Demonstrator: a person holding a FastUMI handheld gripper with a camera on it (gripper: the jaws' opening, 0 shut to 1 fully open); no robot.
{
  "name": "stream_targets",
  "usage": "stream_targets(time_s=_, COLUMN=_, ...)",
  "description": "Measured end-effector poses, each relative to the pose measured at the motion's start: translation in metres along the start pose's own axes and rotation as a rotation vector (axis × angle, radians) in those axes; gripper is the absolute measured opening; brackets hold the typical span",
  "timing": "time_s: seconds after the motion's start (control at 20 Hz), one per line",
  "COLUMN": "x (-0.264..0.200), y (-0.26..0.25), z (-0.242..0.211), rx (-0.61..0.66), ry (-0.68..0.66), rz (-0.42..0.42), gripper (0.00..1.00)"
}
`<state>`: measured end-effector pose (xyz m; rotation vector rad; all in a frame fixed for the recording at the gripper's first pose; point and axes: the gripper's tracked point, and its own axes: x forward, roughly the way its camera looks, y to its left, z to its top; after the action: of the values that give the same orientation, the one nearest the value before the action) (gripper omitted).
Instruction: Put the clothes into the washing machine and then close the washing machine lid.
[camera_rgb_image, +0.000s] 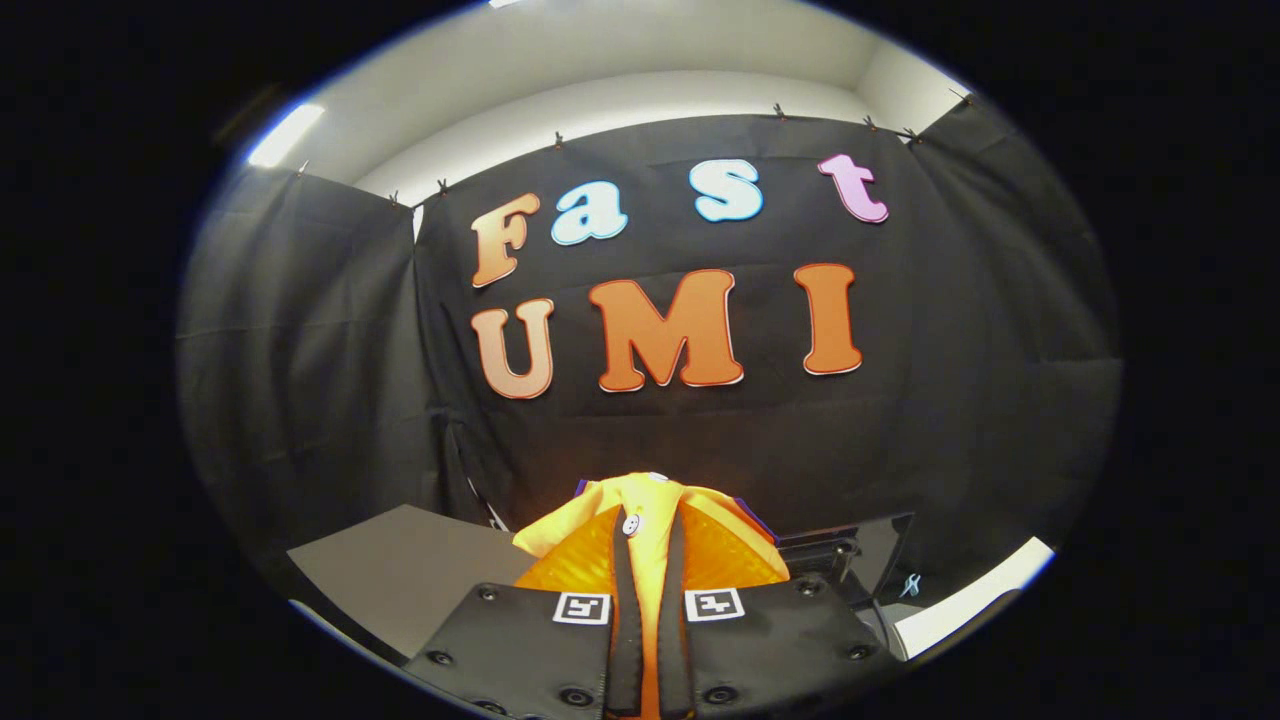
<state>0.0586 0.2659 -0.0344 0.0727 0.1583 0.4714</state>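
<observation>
Claw (650, 590) clamped on yellow garment (650, 520), cloth pinched between both fingers, bunching just ahead of them

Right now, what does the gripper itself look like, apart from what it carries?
The gripper has two wide black plates fixed with round dark screws. Each plate bears one square black-and-white marker near its inner edge. Two narrow fingers run forward from between the plates.

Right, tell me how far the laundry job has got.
Done: the yellow cloth garment with a white button is picked up. In hand: the gripper is raised, its fingers shut on the garment before the black cloth wall. Left: loading the washer, closing its lid.
</observation>
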Motion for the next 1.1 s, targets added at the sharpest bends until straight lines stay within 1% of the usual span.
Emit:
stream_targets(time_s=0.25, x=0.012, y=-0.075, z=-0.029, rx=0.003, ry=0.052, rz=-0.026, gripper=0.14)
stream_targets(time_s=0.45, x=0.023, y=-0.107, z=-0.072, rx=-0.002, ry=0.121, rz=-0.015, gripper=0.14)
stream_targets(time_s=0.7, x=0.039, y=-0.122, z=-0.149, rx=-0.021, ry=0.257, rz=0.048, gripper=0.14)
stream_targets(time_s=0.9, x=0.058, y=-0.126, z=-0.219, rx=-0.053, ry=0.376, rz=0.114, gripper=0.14)
stream_targets(time_s=1.1, x=0.071, y=-0.125, z=-0.282, rx=-0.072, ry=0.483, rz=0.161, gripper=0.14)
